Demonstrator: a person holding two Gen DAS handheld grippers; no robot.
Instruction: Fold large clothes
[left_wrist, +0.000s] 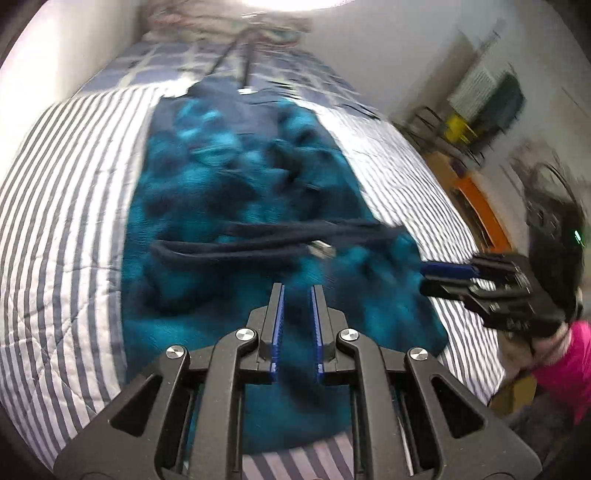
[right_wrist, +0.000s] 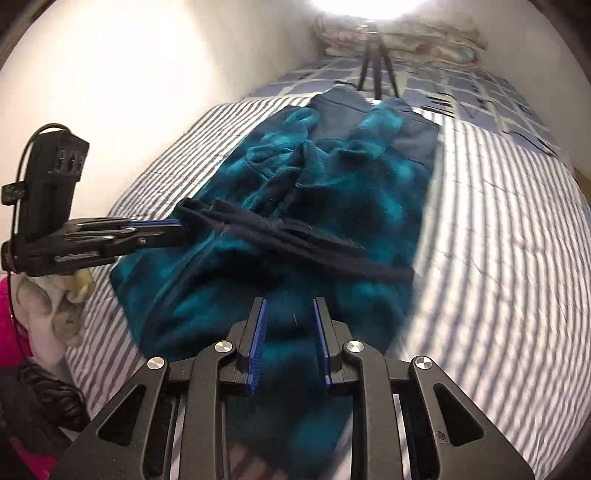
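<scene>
A large teal fleece garment (left_wrist: 229, 192) with dark navy trim lies crumpled lengthwise on the striped bed; it also shows in the right wrist view (right_wrist: 332, 192). A dark navy band (left_wrist: 280, 240) crosses its middle, also seen in the right wrist view (right_wrist: 306, 243). My left gripper (left_wrist: 297, 291) hovers over the garment's near part, jaws apart, empty. In the right wrist view the left gripper (right_wrist: 173, 230) sits at the band's left end. My right gripper (right_wrist: 290, 304) is open above the garment's near end; in the left wrist view the right gripper (left_wrist: 424, 277) is by the garment's right edge.
The striped quilt (left_wrist: 55, 192) covers the bed, with a blue checked sheet (right_wrist: 480, 92) beyond. A black tripod (right_wrist: 375, 62) stands at the far end by pillows (right_wrist: 424, 40). A white wall runs along the left. Furniture and an orange item (left_wrist: 480, 206) stand to the right.
</scene>
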